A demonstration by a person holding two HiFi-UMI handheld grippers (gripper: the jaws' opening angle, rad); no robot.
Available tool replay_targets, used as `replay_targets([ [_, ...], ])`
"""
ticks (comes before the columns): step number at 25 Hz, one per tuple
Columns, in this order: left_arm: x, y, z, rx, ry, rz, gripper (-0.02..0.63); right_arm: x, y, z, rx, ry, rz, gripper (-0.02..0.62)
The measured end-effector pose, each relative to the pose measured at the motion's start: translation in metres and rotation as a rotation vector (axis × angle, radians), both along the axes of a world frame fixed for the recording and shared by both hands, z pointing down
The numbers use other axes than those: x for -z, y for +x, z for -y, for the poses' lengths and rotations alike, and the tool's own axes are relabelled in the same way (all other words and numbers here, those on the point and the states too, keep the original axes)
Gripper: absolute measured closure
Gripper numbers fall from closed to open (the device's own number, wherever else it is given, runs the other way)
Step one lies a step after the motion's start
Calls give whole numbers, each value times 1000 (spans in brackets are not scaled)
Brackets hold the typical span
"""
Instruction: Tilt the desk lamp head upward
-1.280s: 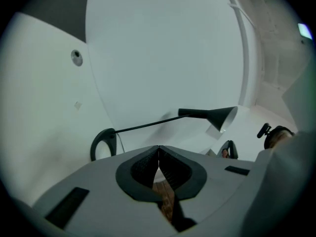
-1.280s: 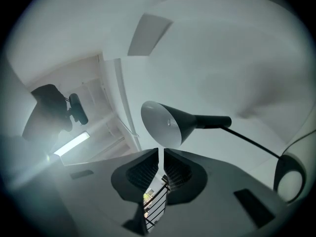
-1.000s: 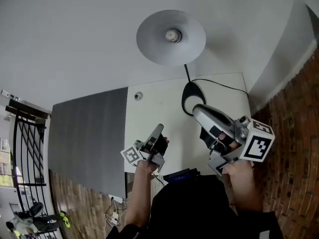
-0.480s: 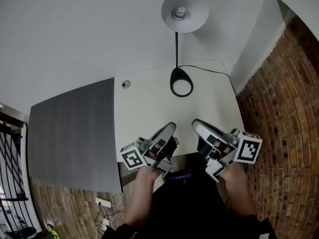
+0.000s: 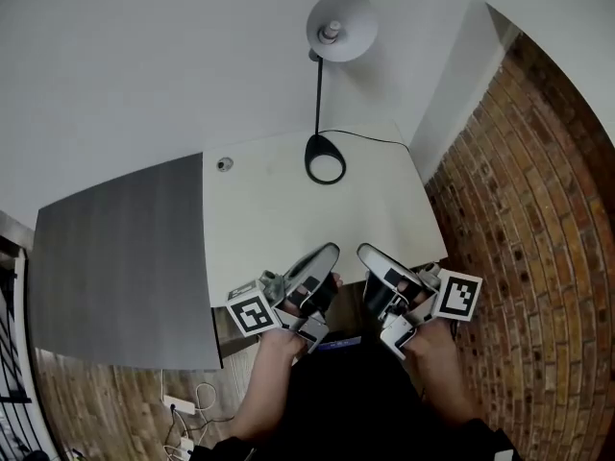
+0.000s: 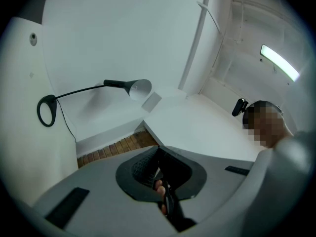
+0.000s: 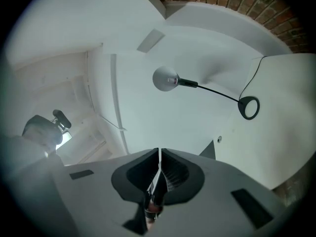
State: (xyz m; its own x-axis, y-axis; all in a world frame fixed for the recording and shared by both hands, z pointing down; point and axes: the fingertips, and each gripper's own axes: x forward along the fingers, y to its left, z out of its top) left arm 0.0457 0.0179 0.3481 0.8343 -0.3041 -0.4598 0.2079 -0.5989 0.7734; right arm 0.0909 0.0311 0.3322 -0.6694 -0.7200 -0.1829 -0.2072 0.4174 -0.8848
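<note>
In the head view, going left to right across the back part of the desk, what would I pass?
dark grey panel → round grommet hole → lamp base → brick wall

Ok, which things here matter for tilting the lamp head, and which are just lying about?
Job: lamp head, lamp stem, left tool, right tool, both shut, clear of the lamp.
Lying about: round fitting, grey panel, brick wall.
</note>
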Motion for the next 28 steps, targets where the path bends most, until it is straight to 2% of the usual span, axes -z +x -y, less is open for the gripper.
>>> replay_targets([
  [6,15,10,-7,27,35,12,594,2,12,-16,12,19,8,571],
  [14,5,57,-37,-19,27,50,594,-7,50,-40,0,38,42,577],
  [19,-4,64,-48,-10,6,80,594,-11,64,-53,-5,68,41,580],
  [28,-14,68,-52,52,-30,114,594,-17,67,-62,66,61,98,580],
])
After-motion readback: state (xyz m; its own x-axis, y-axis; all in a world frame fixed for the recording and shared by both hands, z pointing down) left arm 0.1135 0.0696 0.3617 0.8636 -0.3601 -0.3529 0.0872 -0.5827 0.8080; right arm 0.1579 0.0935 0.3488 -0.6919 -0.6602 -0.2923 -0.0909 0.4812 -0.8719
